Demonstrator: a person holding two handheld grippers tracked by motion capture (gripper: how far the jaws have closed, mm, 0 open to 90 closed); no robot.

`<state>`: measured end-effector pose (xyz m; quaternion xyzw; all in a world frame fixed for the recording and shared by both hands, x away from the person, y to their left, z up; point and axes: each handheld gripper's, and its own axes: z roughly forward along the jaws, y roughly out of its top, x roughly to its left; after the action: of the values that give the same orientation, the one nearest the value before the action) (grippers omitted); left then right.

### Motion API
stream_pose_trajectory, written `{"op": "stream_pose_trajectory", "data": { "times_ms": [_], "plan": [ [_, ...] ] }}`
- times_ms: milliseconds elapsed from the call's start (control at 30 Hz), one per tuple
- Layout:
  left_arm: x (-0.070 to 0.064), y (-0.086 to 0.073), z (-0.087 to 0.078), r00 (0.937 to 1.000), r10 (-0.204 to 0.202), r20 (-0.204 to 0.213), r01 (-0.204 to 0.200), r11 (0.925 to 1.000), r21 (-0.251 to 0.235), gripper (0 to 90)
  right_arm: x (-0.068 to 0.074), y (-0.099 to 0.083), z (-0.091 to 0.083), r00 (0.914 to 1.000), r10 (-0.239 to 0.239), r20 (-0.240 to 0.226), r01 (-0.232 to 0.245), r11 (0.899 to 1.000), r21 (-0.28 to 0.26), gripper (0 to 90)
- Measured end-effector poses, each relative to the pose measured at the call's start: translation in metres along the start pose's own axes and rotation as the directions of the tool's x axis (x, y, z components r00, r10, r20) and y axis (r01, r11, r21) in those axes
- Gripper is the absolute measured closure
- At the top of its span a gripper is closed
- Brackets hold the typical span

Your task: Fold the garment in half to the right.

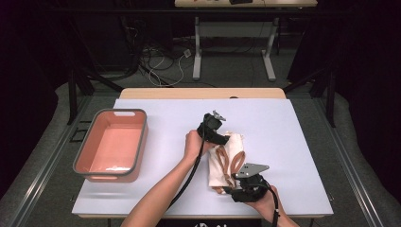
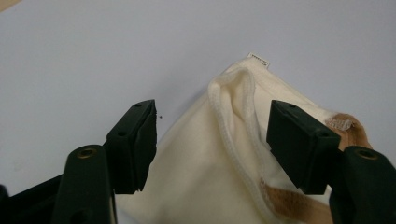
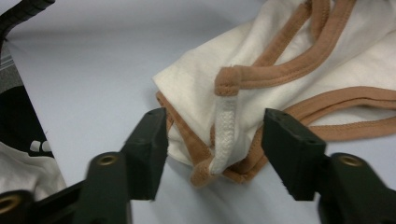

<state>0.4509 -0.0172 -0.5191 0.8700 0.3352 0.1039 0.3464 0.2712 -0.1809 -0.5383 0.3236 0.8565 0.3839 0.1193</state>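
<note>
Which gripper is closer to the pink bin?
Left. The left gripper is at the cream garment's far end, right of the pink bin; the right gripper sits farther right, nearer the person.

High view above the table (image 1: 293,142) looking forward-down, both claw views close, all sharing the garment (image 1: 228,158).

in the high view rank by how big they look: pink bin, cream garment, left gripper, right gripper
1. pink bin
2. cream garment
3. left gripper and right gripper look about alike, so unranked
</note>
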Motion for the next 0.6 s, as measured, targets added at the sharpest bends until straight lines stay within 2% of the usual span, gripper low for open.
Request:
{"op": "stream_pose_trajectory", "data": {
  "times_ms": [100, 200, 333, 600],
  "plan": [
    [0.001, -0.006, -0.007, 0.9998, -0.017, -0.005, 0.017, 0.9998, 0.001, 30.0, -0.003, 0.002, -0.003, 0.9999, 0.011, -0.005, -0.011, 1.000, -0.009, 29.4],
    [0.002, -0.013, -0.014, 0.9998, -0.009, -0.020, 0.010, 1.0000, 0.003, 26.4, -0.006, 0.005, -0.004, 0.9999, 0.011, -0.011, -0.011, 1.000, -0.014, 26.4],
    [0.004, -0.024, -0.022, 0.9999, -0.013, -0.010, 0.013, 0.9999, 0.011, 19.6, -0.009, 0.007, -0.005, 0.9998, 0.017, -0.006, -0.018, 1.000, -0.014, 22.4],
    [0.004, -0.045, -0.037, 1.0000, 0.005, 0.006, -0.005, 0.9996, 0.029, 14.7, -0.015, 0.009, -0.003, 0.9995, 0.030, 0.004, -0.030, 0.999, -0.013, 20.6]
  ]
}}
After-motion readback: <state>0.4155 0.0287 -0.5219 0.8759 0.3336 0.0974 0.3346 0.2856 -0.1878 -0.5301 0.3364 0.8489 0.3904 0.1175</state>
